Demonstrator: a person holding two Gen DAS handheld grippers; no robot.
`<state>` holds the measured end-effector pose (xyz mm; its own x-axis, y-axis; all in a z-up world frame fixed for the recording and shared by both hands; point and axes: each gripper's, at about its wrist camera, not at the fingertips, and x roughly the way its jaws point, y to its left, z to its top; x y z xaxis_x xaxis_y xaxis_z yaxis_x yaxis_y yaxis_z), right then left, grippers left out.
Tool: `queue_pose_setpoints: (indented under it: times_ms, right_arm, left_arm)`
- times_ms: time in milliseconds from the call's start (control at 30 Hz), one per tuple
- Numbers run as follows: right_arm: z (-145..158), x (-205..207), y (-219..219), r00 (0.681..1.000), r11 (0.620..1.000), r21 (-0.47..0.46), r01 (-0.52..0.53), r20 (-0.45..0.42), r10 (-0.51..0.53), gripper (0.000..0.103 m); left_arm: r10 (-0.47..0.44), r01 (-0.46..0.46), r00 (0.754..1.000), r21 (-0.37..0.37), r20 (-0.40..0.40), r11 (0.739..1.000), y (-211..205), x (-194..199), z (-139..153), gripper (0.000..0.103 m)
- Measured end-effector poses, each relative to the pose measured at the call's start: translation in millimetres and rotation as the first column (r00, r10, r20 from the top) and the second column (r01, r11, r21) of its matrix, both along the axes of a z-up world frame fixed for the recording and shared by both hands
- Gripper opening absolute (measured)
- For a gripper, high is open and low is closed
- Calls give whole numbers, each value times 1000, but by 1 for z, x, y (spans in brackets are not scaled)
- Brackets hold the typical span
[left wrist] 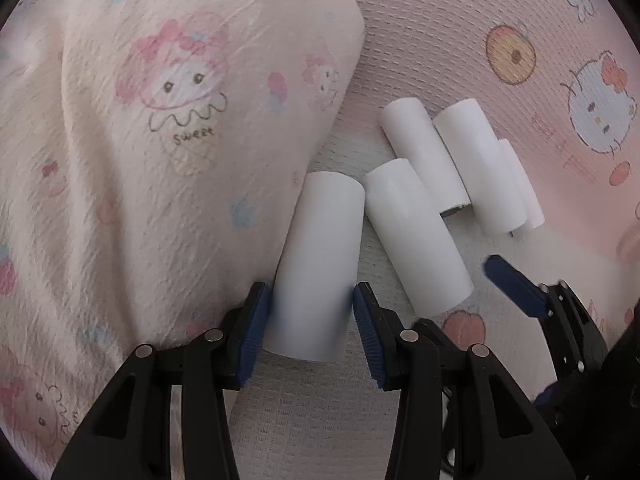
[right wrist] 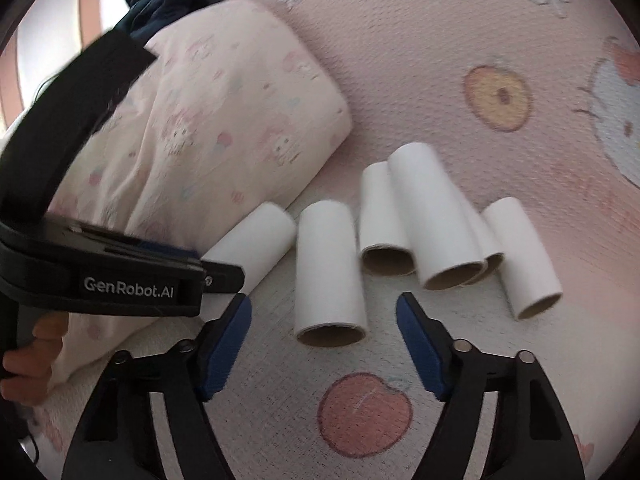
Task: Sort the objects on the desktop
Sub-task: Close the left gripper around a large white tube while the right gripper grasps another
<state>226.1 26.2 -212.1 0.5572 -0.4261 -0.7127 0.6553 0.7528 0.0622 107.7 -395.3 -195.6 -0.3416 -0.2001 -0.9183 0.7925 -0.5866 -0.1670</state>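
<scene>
Several white paper tubes lie on a pink cartoon-print cloth. My left gripper (left wrist: 310, 300) is shut on the leftmost tube (left wrist: 316, 264), its blue pads (left wrist: 256, 320) pressed on both sides; the same tube shows in the right wrist view (right wrist: 252, 240), partly behind the left gripper's body. My right gripper (right wrist: 324, 320) is open and empty, its jaws spread on either side of the near end of a second tube (right wrist: 330, 272), not touching it. Other tubes lie to the right (right wrist: 432, 216), (right wrist: 520, 256). One right fingertip shows in the left wrist view (left wrist: 512, 280).
A pink patterned pillow (left wrist: 160, 120) lies left of the tubes, close to the held tube; it also shows in the right wrist view (right wrist: 224, 120). The cloth surface (right wrist: 440, 60) spreads to the right and back. A hand (right wrist: 28, 356) holds the left gripper.
</scene>
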Motion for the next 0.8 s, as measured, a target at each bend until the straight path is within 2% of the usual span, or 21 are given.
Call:
queue_pose_setpoints:
  times_ms: [100,167,333,433,467,667,800]
  right_arm:
    - [-6,5,-1,998,999,14,-29,-50,29,64]
    - [-6,5,1,998,1000,2,-26,-49,26,62]
    - [-9,8,2,997,999,-27,-38,-71,36,60]
    - [-10,9,5,993,995,-65,-77,-98,70,52]
    - [-11,8,6,992,994,-72,-82,-106,74,43]
    - [-9,-7,2,998,999,-6,-53,-32,53,40]
    - [-9,-11,8,998,999,22,-43,-35,44,40]
  left_arm:
    - [-31,31,999,-15,10,999,6,-2,0,47]
    - [-50,51,999,-25,17,998,12,-4,-1,47]
    - [-34,33,999,-13,-9,999,12,-1,-1,47]
    - [-18,18,999,13,-34,1000,10,4,-2,47]
    - [-21,22,999,16,-33,1000,10,4,-1,47]
    - [-30,31,999,27,-18,999,13,7,-4,47]
    - [-49,49,999,17,-8,999,26,6,-3,47]
